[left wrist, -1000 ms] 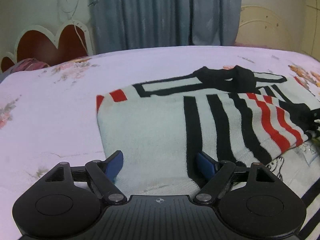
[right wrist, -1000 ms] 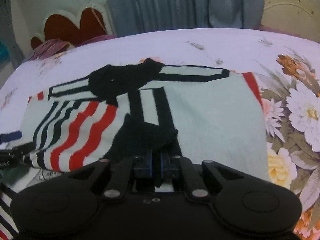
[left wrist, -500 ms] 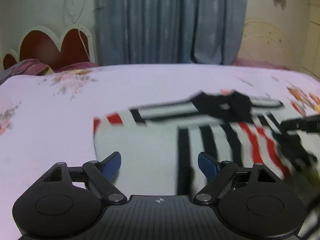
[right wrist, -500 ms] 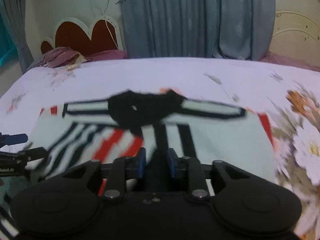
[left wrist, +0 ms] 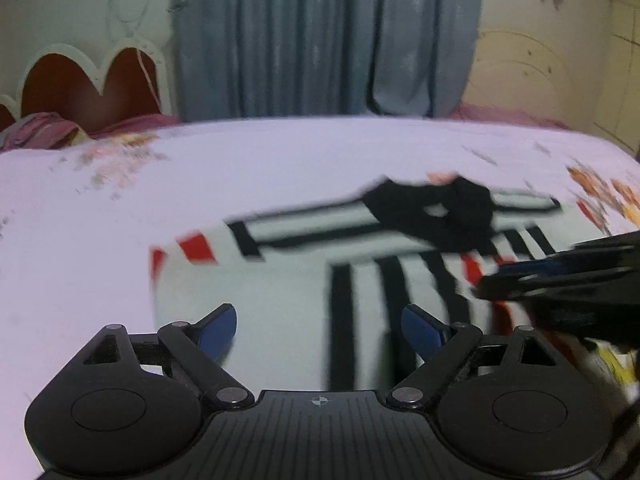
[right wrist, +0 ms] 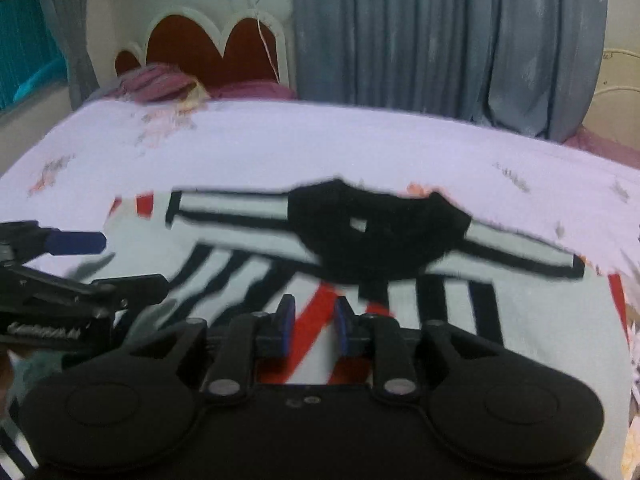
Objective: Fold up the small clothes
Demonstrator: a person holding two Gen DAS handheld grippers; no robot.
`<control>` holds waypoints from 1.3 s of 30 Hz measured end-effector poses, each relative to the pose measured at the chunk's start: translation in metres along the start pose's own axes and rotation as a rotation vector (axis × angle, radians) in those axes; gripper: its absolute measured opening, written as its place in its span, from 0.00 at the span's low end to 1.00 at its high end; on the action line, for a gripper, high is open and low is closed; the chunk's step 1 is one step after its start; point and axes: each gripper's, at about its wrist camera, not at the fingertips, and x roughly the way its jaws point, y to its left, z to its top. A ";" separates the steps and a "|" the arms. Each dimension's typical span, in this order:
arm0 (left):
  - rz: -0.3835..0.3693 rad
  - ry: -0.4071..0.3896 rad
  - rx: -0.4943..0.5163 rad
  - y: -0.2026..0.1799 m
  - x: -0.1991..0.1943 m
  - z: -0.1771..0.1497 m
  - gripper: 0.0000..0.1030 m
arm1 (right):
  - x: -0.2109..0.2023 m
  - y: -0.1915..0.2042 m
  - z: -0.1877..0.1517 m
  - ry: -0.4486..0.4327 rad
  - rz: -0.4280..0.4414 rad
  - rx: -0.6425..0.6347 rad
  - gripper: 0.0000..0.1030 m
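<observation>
Two grippers hang over one sweater (left wrist: 280,292) that lies spread on the bed (left wrist: 120,240). We see the sweater as pale knit with black stripes, red stripes and a black collar (right wrist: 376,232) at its far edge, a red-striped sleeve folded across the body. In the left wrist view our left gripper (left wrist: 318,326) stands with its blue pads (left wrist: 218,326) far apart above the near hem, jaws having just been opening, nothing between them but the cloth lying below. The right gripper (right wrist: 310,320) shows in its own view with pads (right wrist: 286,322) set a narrow gap apart; the jaws have just parted a little after closing, and we see only the red stripe (right wrist: 316,324) through the gap. Blur is heavy here, so the pads seem clear of the fabric rather than pinching it. The right gripper also juts in from the right edge of the left view, and the left one from the left edge of the right view. Behind the bed stand a grey curtain (left wrist: 320,36) and a scalloped red headboard (right wrist: 208,46), with a pink bundle (right wrist: 160,82) at its foot
</observation>
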 end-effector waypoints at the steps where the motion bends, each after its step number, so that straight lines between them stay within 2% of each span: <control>1: 0.010 0.045 0.007 -0.004 0.008 -0.010 0.86 | 0.009 -0.001 -0.006 0.044 -0.008 0.006 0.20; 3: 0.030 0.026 0.023 -0.009 0.008 -0.021 0.86 | 0.012 0.002 -0.005 0.028 -0.024 -0.008 0.20; 5: 0.038 0.035 0.013 -0.009 0.001 -0.017 0.86 | 0.008 0.005 0.001 0.035 -0.030 -0.011 0.19; 8: 0.049 -0.016 0.013 -0.007 -0.020 -0.016 0.86 | -0.013 -0.001 -0.001 -0.009 -0.042 0.012 0.18; 10: 0.050 -0.001 0.017 -0.005 -0.023 -0.020 0.86 | -0.020 -0.008 -0.007 -0.013 -0.076 0.025 0.19; 12: 0.054 0.034 0.019 -0.002 -0.019 -0.029 0.86 | -0.017 -0.018 -0.016 0.027 -0.105 0.051 0.19; 21: 0.052 0.033 0.016 0.004 -0.019 -0.039 0.86 | -0.025 -0.028 -0.030 0.041 -0.131 0.084 0.19; 31: 0.080 0.041 0.019 0.000 -0.016 -0.040 0.88 | -0.028 -0.032 -0.036 0.044 -0.121 0.043 0.20; 35: 0.115 0.062 0.035 -0.005 -0.014 -0.035 0.93 | -0.029 -0.032 -0.035 0.054 -0.111 0.027 0.21; 37: 0.136 0.065 0.050 -0.008 -0.024 -0.031 0.94 | -0.035 -0.033 -0.033 0.063 -0.105 0.036 0.34; 38: 0.147 0.050 0.061 -0.010 -0.031 -0.032 0.94 | -0.045 -0.034 -0.033 0.050 -0.111 0.049 0.55; 39: 0.155 0.030 0.064 -0.012 -0.041 -0.034 0.95 | -0.058 -0.038 -0.036 0.015 -0.112 0.063 0.65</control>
